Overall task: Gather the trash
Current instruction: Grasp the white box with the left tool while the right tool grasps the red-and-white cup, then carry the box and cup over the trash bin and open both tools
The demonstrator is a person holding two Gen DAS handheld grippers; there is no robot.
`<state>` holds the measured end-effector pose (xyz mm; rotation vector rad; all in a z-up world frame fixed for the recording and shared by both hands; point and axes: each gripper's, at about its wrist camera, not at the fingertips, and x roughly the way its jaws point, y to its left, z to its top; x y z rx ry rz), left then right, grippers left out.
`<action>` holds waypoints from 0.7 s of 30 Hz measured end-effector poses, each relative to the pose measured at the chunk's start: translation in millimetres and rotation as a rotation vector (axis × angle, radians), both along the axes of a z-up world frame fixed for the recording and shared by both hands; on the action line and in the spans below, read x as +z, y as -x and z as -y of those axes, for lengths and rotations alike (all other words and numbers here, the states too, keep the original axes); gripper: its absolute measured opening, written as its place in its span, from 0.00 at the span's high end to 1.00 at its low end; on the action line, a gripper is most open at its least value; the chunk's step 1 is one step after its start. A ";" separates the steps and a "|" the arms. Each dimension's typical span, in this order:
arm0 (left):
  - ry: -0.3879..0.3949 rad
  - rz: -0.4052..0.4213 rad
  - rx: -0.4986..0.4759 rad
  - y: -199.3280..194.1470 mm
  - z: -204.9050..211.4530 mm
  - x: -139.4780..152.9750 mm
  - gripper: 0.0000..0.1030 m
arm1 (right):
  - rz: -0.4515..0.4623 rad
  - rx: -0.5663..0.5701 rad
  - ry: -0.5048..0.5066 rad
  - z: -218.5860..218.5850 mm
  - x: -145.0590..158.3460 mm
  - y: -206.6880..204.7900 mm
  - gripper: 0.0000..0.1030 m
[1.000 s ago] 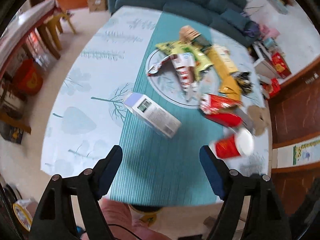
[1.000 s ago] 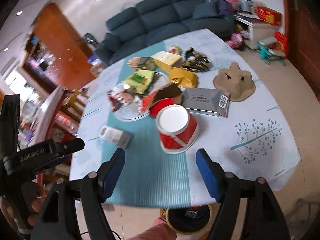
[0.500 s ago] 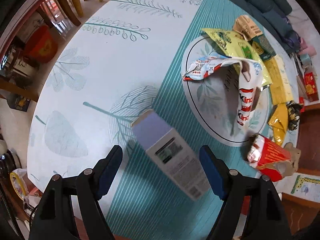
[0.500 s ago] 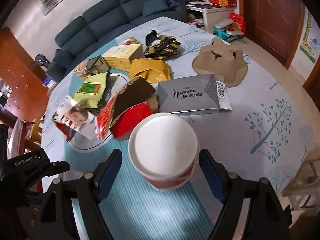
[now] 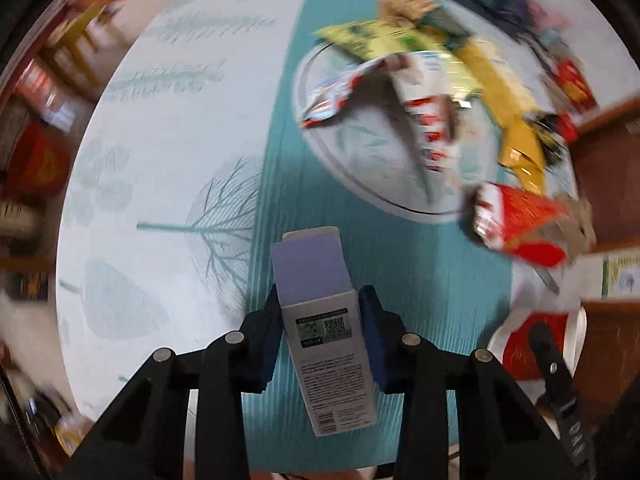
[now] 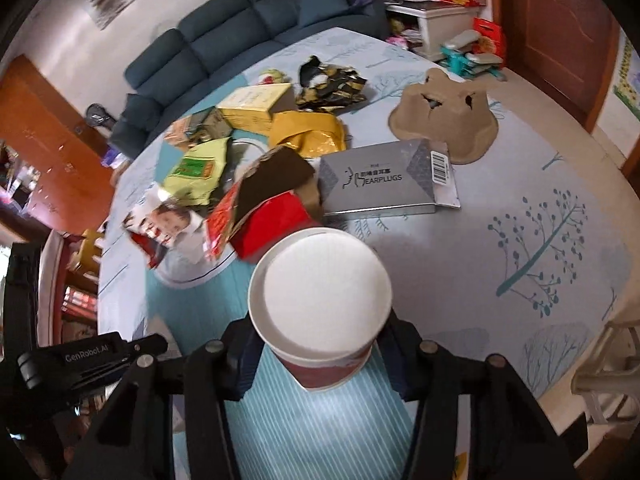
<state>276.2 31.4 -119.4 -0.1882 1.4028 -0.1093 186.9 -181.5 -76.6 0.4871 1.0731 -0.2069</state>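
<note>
A tall box with a purple face and grey label (image 5: 316, 280) lies on the teal runner. My left gripper (image 5: 320, 312) points down over it. Its jaws are closing, and the blue pads (image 5: 370, 328) sit against the box's two long sides. In the right wrist view an upturned red paper cup with a white base (image 6: 320, 292) stands on the striped runner. My right gripper (image 6: 320, 348) straddles it. These jaws are closing too, with the pads (image 6: 246, 356) tight at the cup's flanks, partly hidden under its white end.
Wrappers (image 6: 196, 168), a torn red carton (image 6: 272, 216), a yellow box (image 6: 256, 104), a grey earplugs box (image 6: 380, 180) and a brown pulp cup carrier (image 6: 444, 120) crowd the round table (image 6: 540, 208) around a plate (image 5: 360, 152). A blue sofa (image 6: 224, 40) stands behind. The table's front edge is close below me.
Both grippers have come down to the table. The left jaws have narrowed onto the purple box, the right jaws onto the red cup.
</note>
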 end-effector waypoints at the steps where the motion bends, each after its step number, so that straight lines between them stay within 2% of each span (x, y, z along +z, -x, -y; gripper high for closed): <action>1: 0.010 0.028 -0.027 3.1 1.0 4.6 0.66 | 0.006 0.013 -0.008 0.0 1.4 3.1 0.51; 4: 0.056 0.082 -0.069 9.1 1.7 17.3 0.66 | 0.025 0.048 -0.033 0.4 5.7 11.6 0.51; 7: 0.066 0.126 -0.092 15.3 3.1 30.2 0.67 | 0.046 0.072 -0.052 1.0 11.8 20.3 0.52; 13: 0.073 0.188 -0.115 33.9 4.6 66.5 0.67 | 0.095 0.101 -0.092 6.3 28.0 37.4 0.52; 21: 0.050 0.266 -0.227 81.9 35.4 111.9 0.67 | 0.165 0.152 -0.104 19.2 61.9 76.3 0.52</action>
